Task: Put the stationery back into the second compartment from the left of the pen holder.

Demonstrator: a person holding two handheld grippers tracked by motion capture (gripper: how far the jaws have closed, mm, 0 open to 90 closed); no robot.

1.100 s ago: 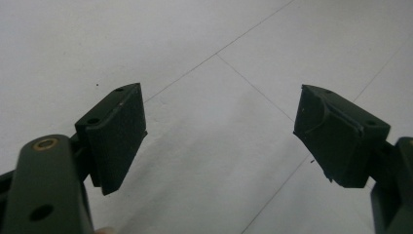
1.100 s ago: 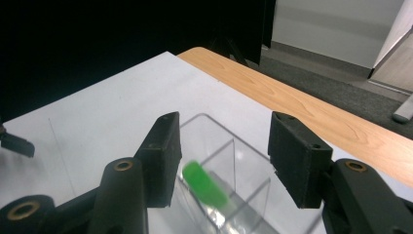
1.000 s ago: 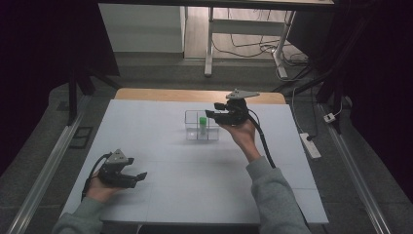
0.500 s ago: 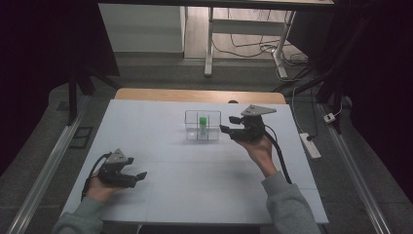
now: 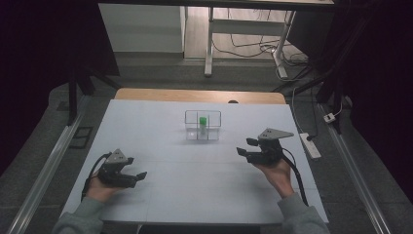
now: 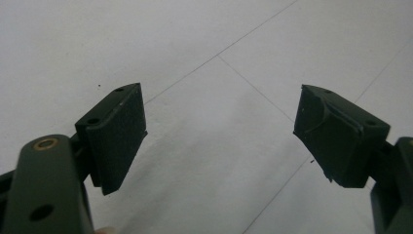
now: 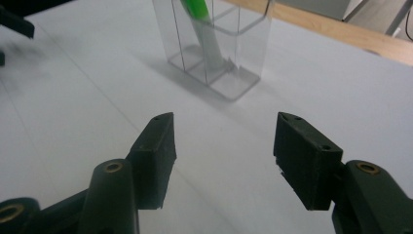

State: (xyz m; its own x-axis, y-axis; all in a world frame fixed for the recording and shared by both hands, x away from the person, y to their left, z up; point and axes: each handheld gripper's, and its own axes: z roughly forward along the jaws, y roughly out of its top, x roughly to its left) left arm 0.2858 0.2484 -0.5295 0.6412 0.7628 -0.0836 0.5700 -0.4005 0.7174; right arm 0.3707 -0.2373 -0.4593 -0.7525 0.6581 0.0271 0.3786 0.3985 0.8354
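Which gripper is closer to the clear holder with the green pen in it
Right. The right gripper sits just right of the clear holder, while the left gripper rests farther off at the table's near left.

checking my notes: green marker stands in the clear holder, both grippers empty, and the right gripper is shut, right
Not quite. The right gripper is open: the right gripper view shows a wide gap between its fingers, nothing in it. The green marker does stand in the clear holder, and the left gripper is empty.

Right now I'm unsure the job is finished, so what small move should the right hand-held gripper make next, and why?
Probably none beyond settling onto the table. The green marker already stands inside the clear holder, and the right hand-held gripper sits apart from it, its jaws having just been opening with nothing between them. The left hand-held gripper is open too.
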